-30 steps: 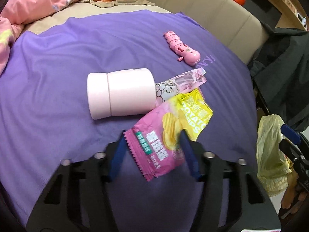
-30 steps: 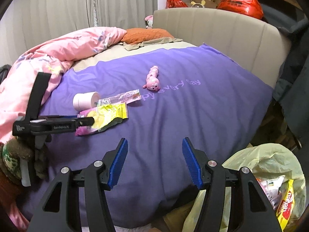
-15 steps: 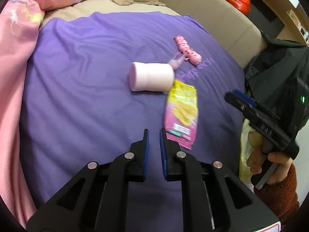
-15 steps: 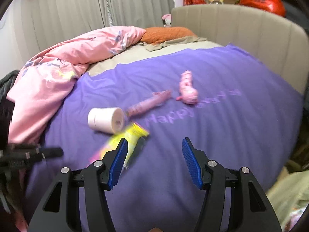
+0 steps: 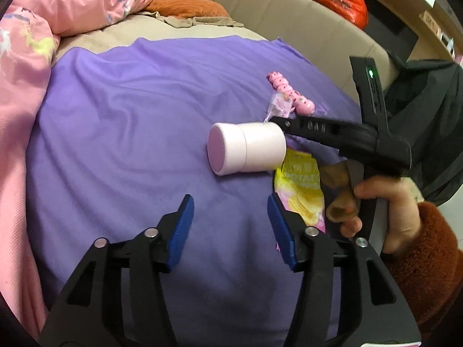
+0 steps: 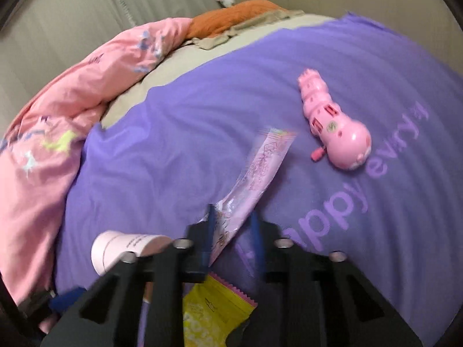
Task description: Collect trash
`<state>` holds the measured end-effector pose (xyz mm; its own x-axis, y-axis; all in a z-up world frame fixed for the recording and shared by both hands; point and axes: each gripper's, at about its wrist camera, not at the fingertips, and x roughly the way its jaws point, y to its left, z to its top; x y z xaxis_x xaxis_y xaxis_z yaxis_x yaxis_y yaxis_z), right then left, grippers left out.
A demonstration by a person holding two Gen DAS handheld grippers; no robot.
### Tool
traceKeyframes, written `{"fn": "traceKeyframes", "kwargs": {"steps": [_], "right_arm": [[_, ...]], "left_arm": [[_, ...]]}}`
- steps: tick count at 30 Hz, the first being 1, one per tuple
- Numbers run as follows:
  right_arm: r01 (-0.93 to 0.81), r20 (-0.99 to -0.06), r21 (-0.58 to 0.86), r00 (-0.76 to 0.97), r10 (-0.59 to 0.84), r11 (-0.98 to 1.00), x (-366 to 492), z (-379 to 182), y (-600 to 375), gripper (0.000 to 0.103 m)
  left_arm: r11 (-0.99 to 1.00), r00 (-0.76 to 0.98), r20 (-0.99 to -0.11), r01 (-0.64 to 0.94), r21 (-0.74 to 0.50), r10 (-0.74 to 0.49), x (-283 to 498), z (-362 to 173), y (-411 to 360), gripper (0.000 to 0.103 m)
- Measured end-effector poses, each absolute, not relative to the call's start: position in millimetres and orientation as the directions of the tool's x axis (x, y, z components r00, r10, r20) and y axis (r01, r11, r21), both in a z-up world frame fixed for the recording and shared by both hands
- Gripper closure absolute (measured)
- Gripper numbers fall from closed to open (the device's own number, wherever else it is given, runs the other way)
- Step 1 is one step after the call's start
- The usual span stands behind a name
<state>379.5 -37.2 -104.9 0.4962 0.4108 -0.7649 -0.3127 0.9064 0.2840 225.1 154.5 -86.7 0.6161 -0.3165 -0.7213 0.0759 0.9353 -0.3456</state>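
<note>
Wrapper [image 6: 254, 173], a long crinkly pink plastic strip, lies on the purple bedsheet [image 6: 179, 133] just beyond the smooth round jar [image 5: 246, 150]. The right hand-held gripper [image 6: 231, 231] is closing on its near end. The left hand-held gripper [image 5: 228, 225] is opening, nothing between its blue pads, near the jar.

the right wrist view is smeared by motion, so the right gripper's [image 6: 231, 234] pads on the pink wrapper [image 6: 254, 173] look blurred, its frame hides part of the pink jar [image 6: 115, 245] and most of the yellow chip bag [image 6: 214, 312], whose print is unreadable.
</note>
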Motion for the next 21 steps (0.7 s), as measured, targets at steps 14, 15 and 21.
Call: {"fn": "traceKeyframes", "kwargs": {"steps": [14, 15, 21], "right_arm": [[-0.353, -0.698, 0.191, 0.607, 0.380, 0.916, 267, -39, -135, 0.096], [-0.350, -0.696, 0.175, 0.617, 0.367, 0.920, 260, -37, -141, 0.096], [-0.315, -0.677, 0.195, 0.642, 0.359, 0.929, 223, -31, -186, 0.096]], "left_arm": [[0.920, 0.542, -0.743, 0.208, -0.333, -0.392, 236, -94, 81, 0.042], [0.922, 0.541, -0.747, 0.211, -0.325, -0.387, 238, -94, 75, 0.042], [0.945, 0.492, -0.810, 0.232, -0.231, -0.319, 248, -104, 32, 0.042]]}}
